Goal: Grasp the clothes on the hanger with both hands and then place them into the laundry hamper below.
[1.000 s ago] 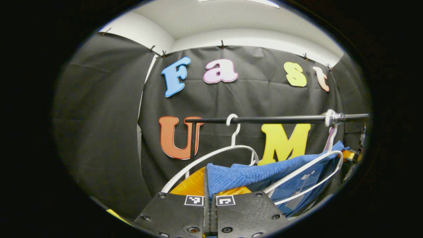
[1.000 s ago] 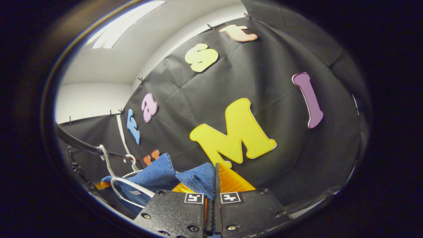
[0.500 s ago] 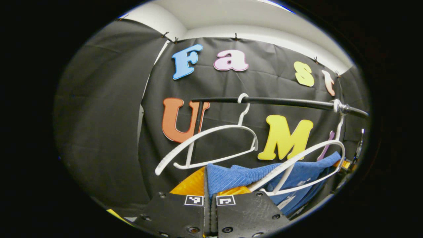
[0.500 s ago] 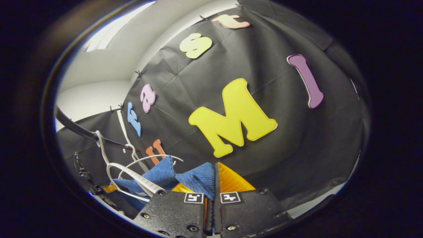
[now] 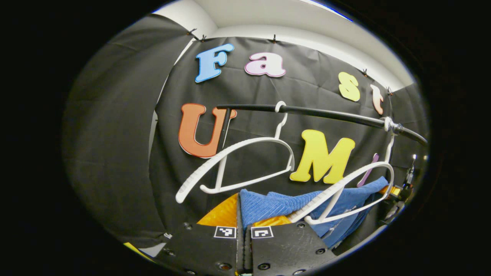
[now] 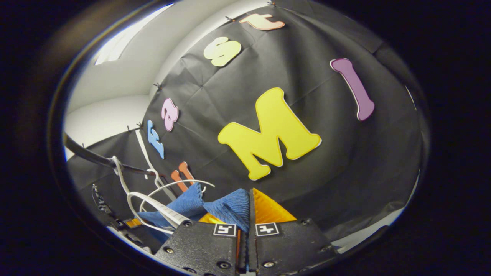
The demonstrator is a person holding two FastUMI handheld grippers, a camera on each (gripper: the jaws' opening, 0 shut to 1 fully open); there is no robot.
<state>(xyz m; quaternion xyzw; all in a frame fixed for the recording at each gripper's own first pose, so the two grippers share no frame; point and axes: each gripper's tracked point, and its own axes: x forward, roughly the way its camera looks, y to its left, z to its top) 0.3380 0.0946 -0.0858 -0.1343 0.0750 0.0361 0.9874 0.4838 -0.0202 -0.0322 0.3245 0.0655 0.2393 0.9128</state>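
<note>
Left gripper (image 5: 243, 226): its two fingers are pressed together on a fold of the blue garment (image 5: 276, 203), which bunches up just ahead of the tips.
Right gripper (image 6: 247, 222): fingers likewise closed, pinching another fold of the blue garment (image 6: 230, 207) right at the tips.
Garment: strung between the two grips; in the left gripper view it runs from the fingertips off to their right, toward the nearer hanger (image 5: 345, 188), and appears to sag below that hanger's arm.
Nearer hanger: just beyond the left fingertips and to their right; whether cloth is caught on it I cannot tell.
Farther hanger (image 5: 245, 161): bare, straight ahead of and above the left fingers, hooked on the black rail (image 5: 326, 114).
Step in hand: judged as pulling the garment clear of the hanger, both grips secure.
Next move: likely calls for drawing the cloth free of the hanger arm, then carrying it down together; the hamper's place cannot be told from these views.
Left gripper view adds: the full rail, both hangers in outline, and a glimpse of the other gripper (image 5: 399, 191) beyond the garment's far end.
Right gripper view adds: the hangers (image 6: 153, 203) seen off to the left of its fingers, edge-on.
</note>
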